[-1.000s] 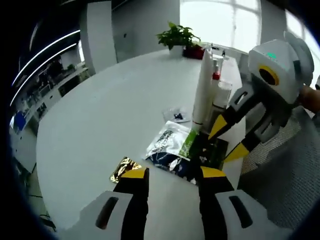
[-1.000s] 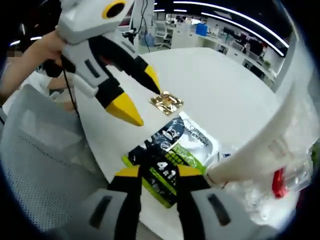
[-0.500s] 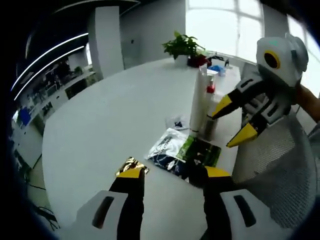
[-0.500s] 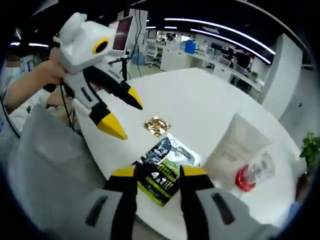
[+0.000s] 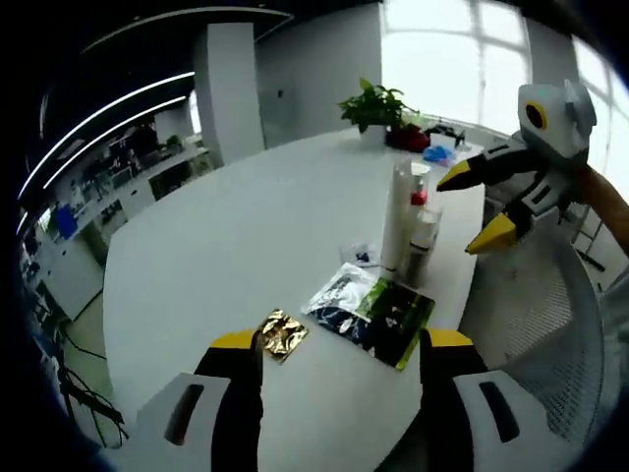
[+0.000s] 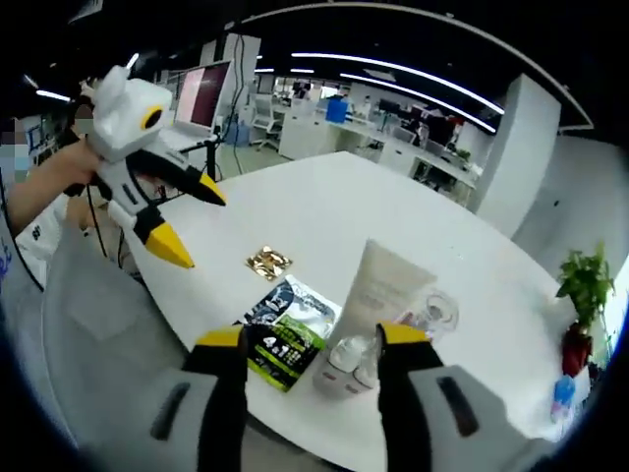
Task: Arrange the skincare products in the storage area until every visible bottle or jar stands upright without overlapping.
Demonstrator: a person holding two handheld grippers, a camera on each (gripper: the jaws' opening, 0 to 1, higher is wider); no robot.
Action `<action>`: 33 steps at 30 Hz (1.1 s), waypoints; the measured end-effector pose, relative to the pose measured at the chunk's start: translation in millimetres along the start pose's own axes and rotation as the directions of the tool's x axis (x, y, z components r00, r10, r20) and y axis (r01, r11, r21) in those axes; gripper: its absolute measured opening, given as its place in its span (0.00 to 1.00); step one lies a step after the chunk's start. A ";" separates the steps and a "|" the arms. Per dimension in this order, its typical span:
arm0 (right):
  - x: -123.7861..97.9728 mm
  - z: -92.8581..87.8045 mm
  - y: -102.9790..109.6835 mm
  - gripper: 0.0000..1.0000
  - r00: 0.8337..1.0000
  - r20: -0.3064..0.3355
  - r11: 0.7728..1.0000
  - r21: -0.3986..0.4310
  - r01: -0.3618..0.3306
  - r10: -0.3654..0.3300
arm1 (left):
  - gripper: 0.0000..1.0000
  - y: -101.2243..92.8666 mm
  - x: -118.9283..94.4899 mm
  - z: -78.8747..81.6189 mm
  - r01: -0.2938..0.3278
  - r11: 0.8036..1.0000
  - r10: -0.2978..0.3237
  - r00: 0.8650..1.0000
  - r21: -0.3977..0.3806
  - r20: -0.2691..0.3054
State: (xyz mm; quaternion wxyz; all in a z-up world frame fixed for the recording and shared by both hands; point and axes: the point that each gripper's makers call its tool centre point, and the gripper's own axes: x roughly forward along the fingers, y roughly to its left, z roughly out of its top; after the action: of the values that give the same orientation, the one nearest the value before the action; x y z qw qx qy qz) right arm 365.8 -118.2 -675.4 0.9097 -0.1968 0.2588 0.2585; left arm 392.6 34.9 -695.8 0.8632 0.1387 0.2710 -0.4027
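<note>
Round white table [image 5: 226, 246] with the skincare things gathered near its edge. Tall white tube [image 5: 397, 211] standing upright on its cap, taken as landmark. Just beside the tube, on the side toward the table edge, small clear bottles [image 6: 356, 359] and one with a red part [image 5: 421, 200], upright as far as can be told. Before the tube, lying flat on the table, a green, white and dark sachet pack [image 5: 373, 310]; beyond that, farther from the tube, a small gold foil packet [image 5: 282, 334], also flat. Well behind the tube, at the far end of the table, a potted plant [image 5: 376, 104]. Left gripper [image 5: 342, 345] held above the pack with jaws spread wide, gripping nothing. Right gripper [image 6: 313, 336] raised off the table edge near the tube, jaws likewise apart and empty.
</note>
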 end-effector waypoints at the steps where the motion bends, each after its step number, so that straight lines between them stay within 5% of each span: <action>1: -2.2 -0.5 -2.5 0.57 1.000 0.005 1.000 0.006 0.004 -0.004 | 0.63 0.2 -0.6 0.3 -0.001 1.000 0.001 1.000 -0.001 0.001; 15: -17.0 -16.1 -23.4 0.83 0.998 0.009 0.997 0.038 -0.060 0.059 | 0.80 -1.8 -17.7 -2.9 -0.089 0.995 0.089 0.996 -0.041 -0.004; 33: -23.7 -32.8 -35.6 0.98 0.993 0.043 0.993 0.022 -0.112 0.111 | 0.95 -24.4 -20.6 -10.1 -0.145 0.986 0.144 0.989 -0.082 -0.020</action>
State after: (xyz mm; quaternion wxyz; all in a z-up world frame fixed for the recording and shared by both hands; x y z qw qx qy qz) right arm 356.7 -171.1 -679.8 0.9013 -0.1657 0.2536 0.3097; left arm 359.3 36.8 -692.5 0.8932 0.1249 0.2827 -0.3265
